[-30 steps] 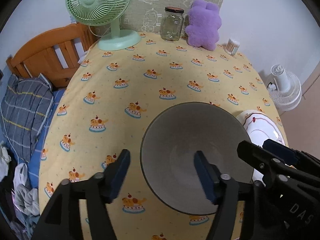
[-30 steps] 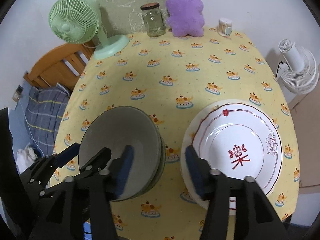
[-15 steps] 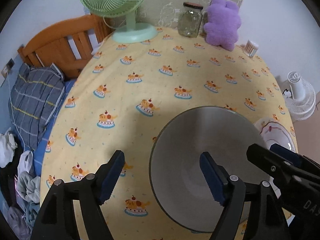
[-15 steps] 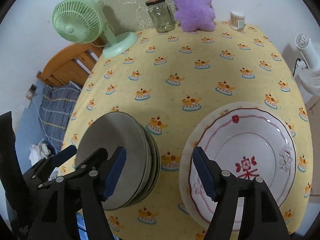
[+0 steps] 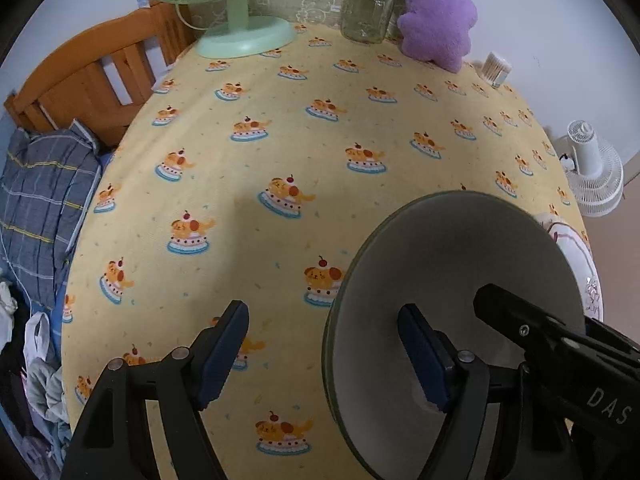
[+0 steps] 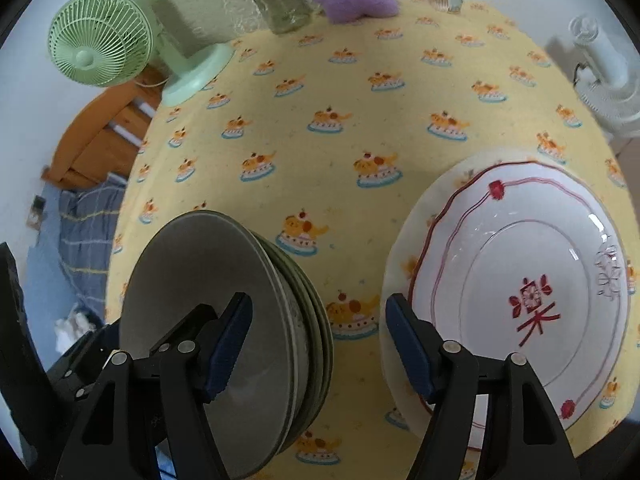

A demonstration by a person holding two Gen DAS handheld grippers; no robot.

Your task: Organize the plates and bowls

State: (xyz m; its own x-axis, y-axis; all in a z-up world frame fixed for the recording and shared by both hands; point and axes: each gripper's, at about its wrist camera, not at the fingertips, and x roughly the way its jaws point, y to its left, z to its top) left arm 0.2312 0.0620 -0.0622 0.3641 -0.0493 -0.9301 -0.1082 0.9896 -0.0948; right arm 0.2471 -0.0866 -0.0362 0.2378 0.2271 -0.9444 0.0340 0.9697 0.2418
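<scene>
Grey bowls and white plates side by side on the yellow counter, both tools above them.

The stack of grey bowls sits at 7 o'clock in the right wrist view, the white plates just beside at 4 o'clock; the right tool straddles the gap between them, jaws closing, gripping nothing; the left tool has one pad over the bowls and one over the counter, jaws closing, holding nothing; green fan at 11 o'clock.

Open tablecloth beyond bowls
</scene>
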